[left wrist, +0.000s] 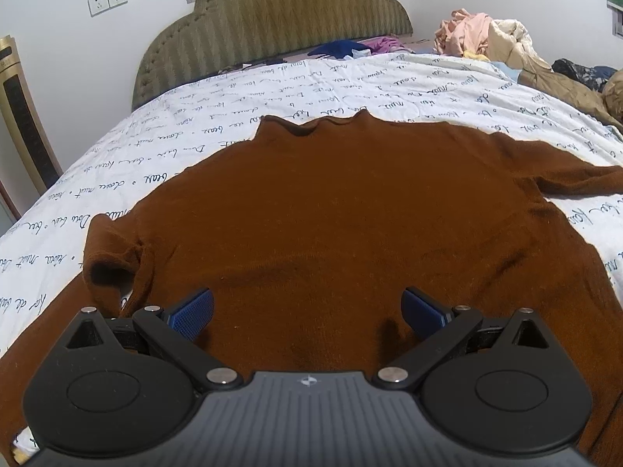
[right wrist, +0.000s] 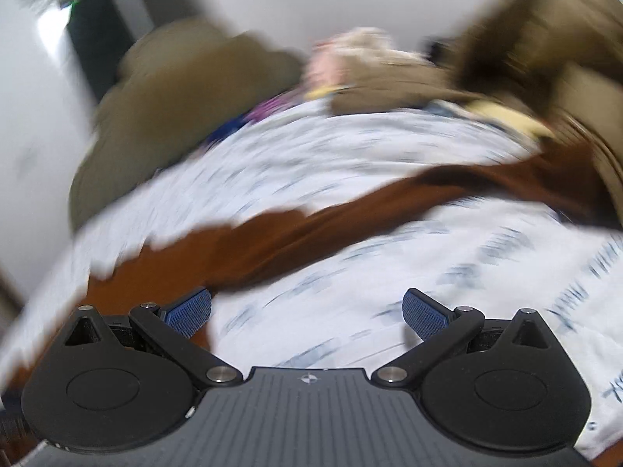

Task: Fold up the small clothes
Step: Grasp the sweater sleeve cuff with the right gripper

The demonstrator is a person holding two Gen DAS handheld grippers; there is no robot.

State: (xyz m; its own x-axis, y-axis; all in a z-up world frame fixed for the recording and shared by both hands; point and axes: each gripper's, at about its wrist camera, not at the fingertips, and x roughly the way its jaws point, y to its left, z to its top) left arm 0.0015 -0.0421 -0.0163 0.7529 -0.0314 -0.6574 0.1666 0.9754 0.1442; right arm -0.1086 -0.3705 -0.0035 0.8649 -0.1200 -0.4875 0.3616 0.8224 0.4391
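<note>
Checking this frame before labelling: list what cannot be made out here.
- Brown sweater hem: left wrist view, hidden behind the open left gripper.
- Its sleeve end: cut off by the frame edge.
- Right wrist view: motion blur smears the clothes pile and bedsheet print.
- Right gripper open, empty.

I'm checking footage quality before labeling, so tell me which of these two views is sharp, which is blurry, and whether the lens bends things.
Left wrist view: sharp, the brown sweater and the script print on the bedsheet read clearly; fisheye bows the bed outward. Right wrist view: heavy motion blur smears the sheet and sweater sleeve; only the right hand-held gripper itself stays crisp.
</note>
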